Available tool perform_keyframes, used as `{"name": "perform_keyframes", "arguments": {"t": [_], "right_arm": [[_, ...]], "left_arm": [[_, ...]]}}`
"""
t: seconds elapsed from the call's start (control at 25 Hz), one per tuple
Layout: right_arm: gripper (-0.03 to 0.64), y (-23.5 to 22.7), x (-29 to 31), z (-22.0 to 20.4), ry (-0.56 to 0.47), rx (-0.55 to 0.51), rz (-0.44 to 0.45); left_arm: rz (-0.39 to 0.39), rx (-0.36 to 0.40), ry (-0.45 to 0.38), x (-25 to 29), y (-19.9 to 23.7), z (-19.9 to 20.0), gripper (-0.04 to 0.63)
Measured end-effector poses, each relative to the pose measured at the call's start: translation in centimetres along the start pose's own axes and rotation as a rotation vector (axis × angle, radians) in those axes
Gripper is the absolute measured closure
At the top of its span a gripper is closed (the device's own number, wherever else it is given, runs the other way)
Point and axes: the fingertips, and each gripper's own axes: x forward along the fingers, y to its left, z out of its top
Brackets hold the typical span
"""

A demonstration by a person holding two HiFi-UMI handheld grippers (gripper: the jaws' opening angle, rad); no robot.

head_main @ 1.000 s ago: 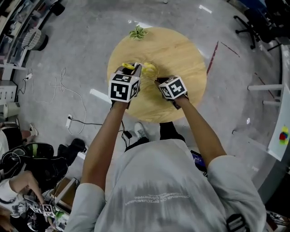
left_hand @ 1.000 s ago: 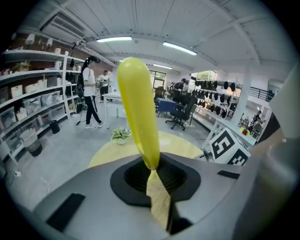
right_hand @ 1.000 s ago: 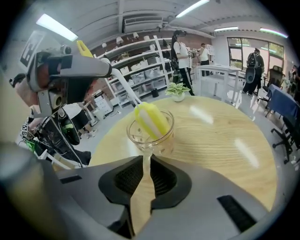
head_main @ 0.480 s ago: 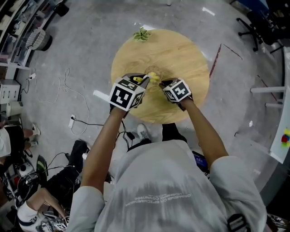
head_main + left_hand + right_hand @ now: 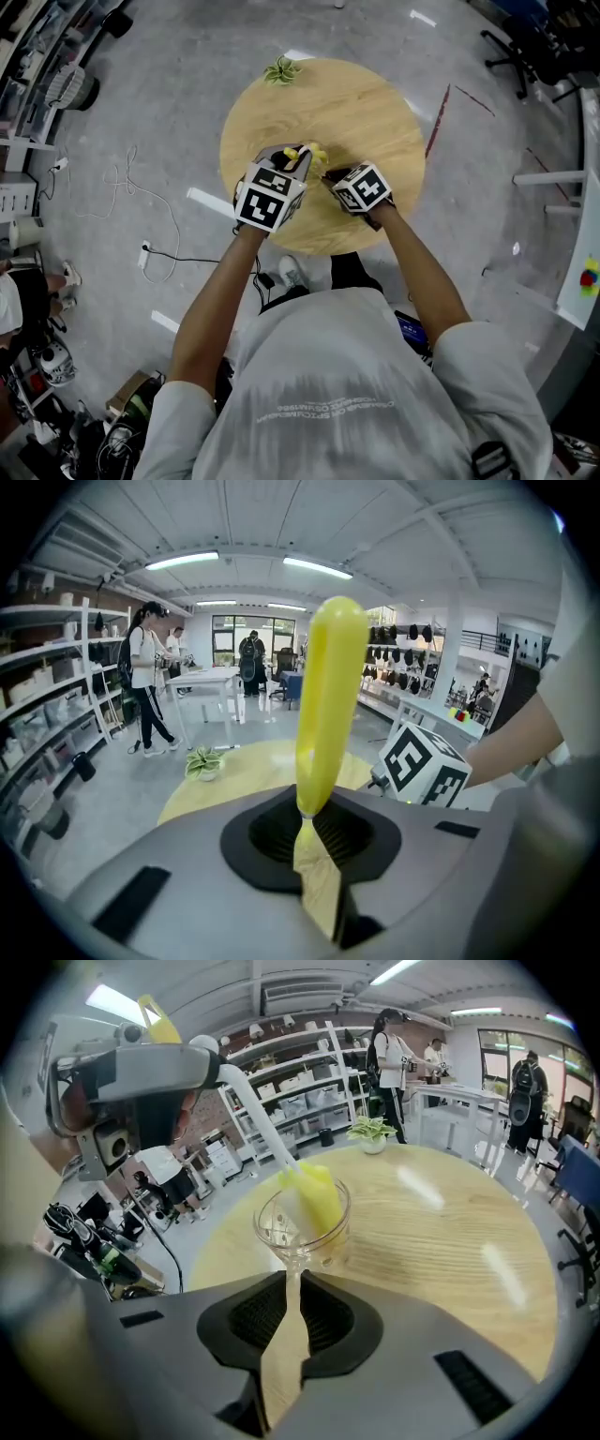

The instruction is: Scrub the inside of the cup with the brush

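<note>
A clear glass cup (image 5: 302, 1227) stands on the round wooden table (image 5: 450, 1232). My right gripper (image 5: 292, 1283) is shut on its near wall. The brush's yellow sponge head (image 5: 319, 1199) is down inside the cup, and its white shaft (image 5: 258, 1119) slants up to the left. My left gripper (image 5: 314, 827) is shut on the brush's yellow handle (image 5: 328, 696), which sticks up between its jaws. In the head view the left gripper (image 5: 298, 159) and right gripper (image 5: 328, 173) stand close together over the cup (image 5: 315, 165) at the table's near side.
A small potted plant (image 5: 279, 67) sits at the table's far edge. Cables (image 5: 141, 187) lie on the grey floor to the left. Shelves (image 5: 309, 1082) and people (image 5: 145, 686) stand farther back. Office chairs (image 5: 525, 47) are at the upper right.
The left gripper has shifted slightly toward the right gripper and rolled, carrying the brush with it. The right gripper and the cup have stayed put.
</note>
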Motion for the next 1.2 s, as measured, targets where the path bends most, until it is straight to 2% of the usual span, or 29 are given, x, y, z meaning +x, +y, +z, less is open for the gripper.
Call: {"name": "perform_keyframes", "arguments": {"t": [0.16,0.28,0.44,0.56,0.68,0.84,1.08,1.2], "right_arm": [[0.546,-0.1,-0.1,-0.5,-0.001,-0.013,-0.001],[0.546,-0.5,-0.3,-0.7,0.002,-0.019,-0.013],[0.546,-0.5,-0.2,-0.6,0.003,-0.024,-0.016],[0.545,-0.3,0.0,-0.5,0.002,-0.025,-0.013],[0.545,-0.3,0.0,-0.5,0.000,-0.024,-0.007],[0.546,-0.2,0.1,-0.2,-0.002,-0.015,0.005],[0.546,-0.2,0.1,-0.4,0.001,-0.004,0.032],[0.545,-0.3,-0.2,-0.4,-0.004,-0.002,0.036]], "left_arm": [[0.051,0.029,0.026,-0.1,0.5,0.0,0.548],[0.050,0.035,0.077,-0.4,0.8,-0.8,0.547],[-0.032,0.072,0.135,-1.8,0.4,-1.2,0.548],[-0.113,0.055,0.176,-2.4,-0.6,-1.6,0.548],[-0.160,-0.009,0.149,-2.2,-0.9,-1.3,0.547],[-0.143,-0.052,0.099,-1.5,-0.4,-0.5,0.546],[-0.055,-0.015,0.004,0.7,-0.5,0.4,0.548],[0.004,0.024,-0.012,1.2,-0.4,0.9,0.548]]}}
